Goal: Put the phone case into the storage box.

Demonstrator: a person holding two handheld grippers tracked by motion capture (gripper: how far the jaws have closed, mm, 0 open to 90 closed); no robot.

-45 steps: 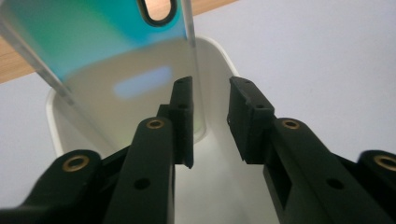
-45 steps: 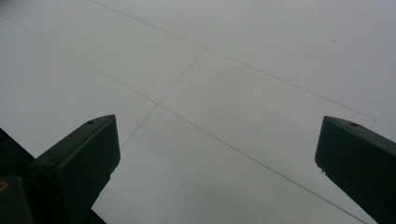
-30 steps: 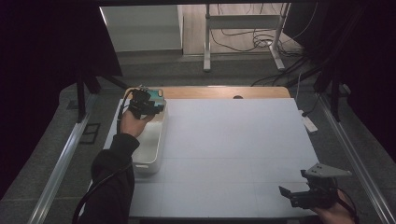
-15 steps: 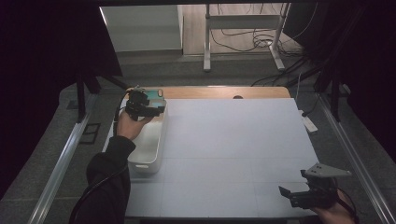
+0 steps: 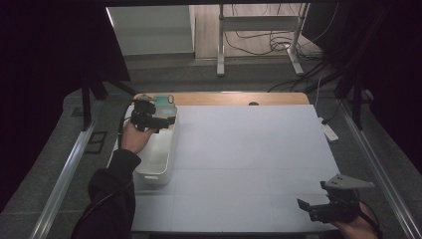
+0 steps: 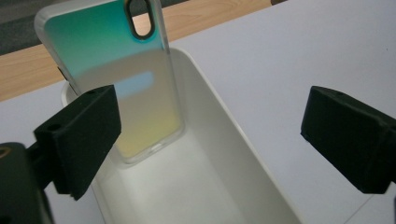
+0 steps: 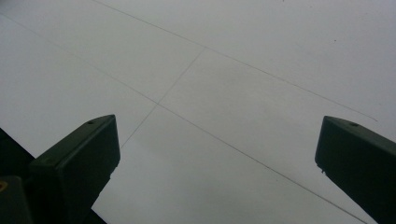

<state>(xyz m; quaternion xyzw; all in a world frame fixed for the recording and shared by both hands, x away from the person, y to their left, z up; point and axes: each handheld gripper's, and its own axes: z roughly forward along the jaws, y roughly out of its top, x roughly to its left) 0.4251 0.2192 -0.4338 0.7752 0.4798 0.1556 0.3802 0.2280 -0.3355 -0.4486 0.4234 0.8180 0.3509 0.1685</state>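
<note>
A person's left hand-held gripper [image 5: 158, 121] hovers over the far end of a long white bin [image 5: 160, 154], a smooth, glossy plastic tub with rounded corners and thin walls. Its two blocky black jaws, matte and rubbery with squared faces, have just been opening and now stand wide apart with nothing pressed between them. Seen from the left gripper view, a phone case [image 6: 116, 79] leans nearly upright against the bin's far end wall, its lower edge down inside the tub. The case is a thin, flat rectangle with rounded corners and a clear, frosted rim; its back has an iridescent sheen that shifts from teal at the top to pale yellow at the bottom, with an oval dark-edged camera cutout near the upper edge. It sits close beside the left jaw, though the pads do not press it.

The bin rests at the left edge of a pale, matte white surface [image 5: 249, 149] marked by faint thin grid lines. Beyond it shows a strip of light wood.

The right hand-held gripper [image 5: 318, 209] is at the near right corner, its jaws wide and holding nothing, above the bare sheet.
</note>
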